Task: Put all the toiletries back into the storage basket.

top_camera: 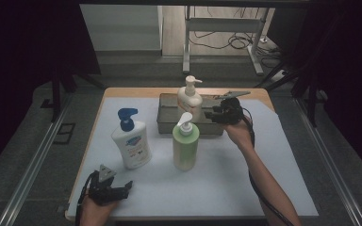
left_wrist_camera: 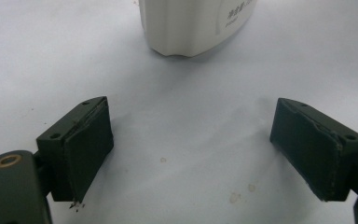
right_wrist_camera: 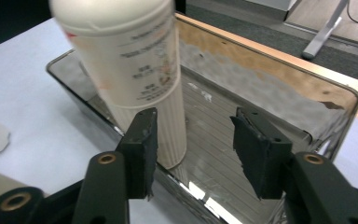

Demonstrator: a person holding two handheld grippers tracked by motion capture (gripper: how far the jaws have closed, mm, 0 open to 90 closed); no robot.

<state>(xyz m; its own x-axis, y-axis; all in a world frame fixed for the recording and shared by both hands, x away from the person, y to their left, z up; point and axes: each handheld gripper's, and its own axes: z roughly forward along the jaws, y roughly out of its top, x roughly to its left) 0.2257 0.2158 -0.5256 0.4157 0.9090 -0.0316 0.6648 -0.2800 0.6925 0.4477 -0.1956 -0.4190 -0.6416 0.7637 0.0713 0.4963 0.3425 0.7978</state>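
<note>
Right tongs (top_camera: pixel 210 114) half open at the metal tray (top_camera: pixel 167 123) by the cream pump bottle (top_camera: pixel 189 100) standing inside it, gripping nothing; left tongs (top_camera: pixel 122 188) wide open and empty, low over the tabletop (top_camera: pixel 226 179) near the blue-pump white bottle (top_camera: pixel 131 141), green bottle (top_camera: pixel 185 146) in front of tray.
</note>
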